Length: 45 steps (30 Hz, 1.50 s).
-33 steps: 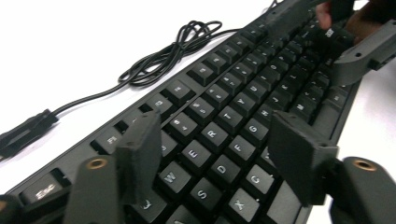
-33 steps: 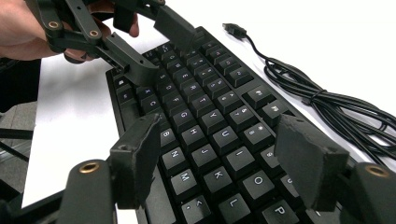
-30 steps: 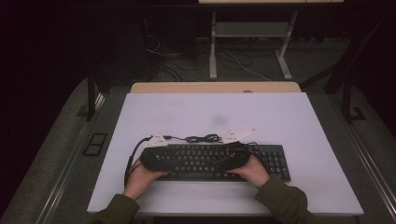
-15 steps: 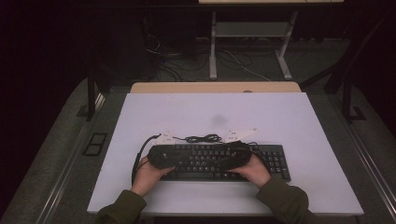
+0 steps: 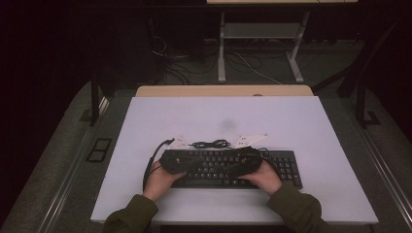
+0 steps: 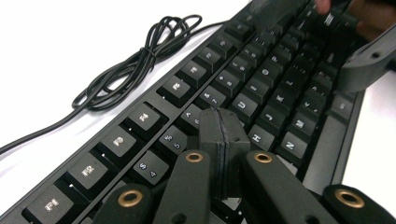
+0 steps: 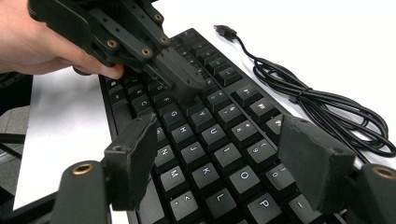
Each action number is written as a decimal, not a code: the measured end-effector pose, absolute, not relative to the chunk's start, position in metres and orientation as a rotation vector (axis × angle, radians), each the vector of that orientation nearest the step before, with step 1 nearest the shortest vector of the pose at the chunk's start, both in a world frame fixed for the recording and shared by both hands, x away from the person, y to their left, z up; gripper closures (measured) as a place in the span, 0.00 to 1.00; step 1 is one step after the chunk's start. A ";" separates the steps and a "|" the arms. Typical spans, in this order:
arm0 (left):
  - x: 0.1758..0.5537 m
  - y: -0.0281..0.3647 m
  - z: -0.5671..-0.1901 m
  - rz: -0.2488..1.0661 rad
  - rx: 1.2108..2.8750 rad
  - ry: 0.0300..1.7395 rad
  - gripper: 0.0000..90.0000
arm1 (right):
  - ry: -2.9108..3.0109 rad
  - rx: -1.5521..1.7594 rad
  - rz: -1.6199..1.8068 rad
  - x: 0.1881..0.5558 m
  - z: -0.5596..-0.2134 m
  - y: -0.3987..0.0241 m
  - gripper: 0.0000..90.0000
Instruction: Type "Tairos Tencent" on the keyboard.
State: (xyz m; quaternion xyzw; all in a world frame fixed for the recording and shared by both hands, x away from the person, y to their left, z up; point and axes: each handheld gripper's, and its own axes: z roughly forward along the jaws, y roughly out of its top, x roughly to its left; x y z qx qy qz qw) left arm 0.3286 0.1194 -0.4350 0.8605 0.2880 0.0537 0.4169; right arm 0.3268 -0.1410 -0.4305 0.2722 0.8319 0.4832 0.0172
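Hovering over a flat black keyboard point(image 6: 261, 88) with square matte keys, left tool point(image 6: 223, 140) pressed shut on nothing, right tool point(image 7: 219, 154) gaping wide.

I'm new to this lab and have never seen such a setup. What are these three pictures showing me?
A person sits at a white table, holding a hand-operated gripper in each hand. One picture looks down from above; the other two come from cameras riding on each gripper. A black keyboard lies there, its bundled cable behind it. The left gripper has its fingers shut with nothing between them, poised over the keys. The right gripper is open above the keys. Nothing is held.
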 end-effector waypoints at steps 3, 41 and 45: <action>0.329 0.118 -0.436 0.139 2.177 0.720 0.99 | 2.578 0.845 1.510 0.327 -0.430 -0.141 0.31; 0.299 0.155 -0.420 0.133 2.030 0.713 0.31 | 2.450 0.905 1.569 0.311 -0.417 -0.211 0.21; 0.293 0.161 -0.419 0.151 2.021 0.721 0.25 | 2.443 0.908 1.548 0.305 -0.418 -0.223 0.21</action>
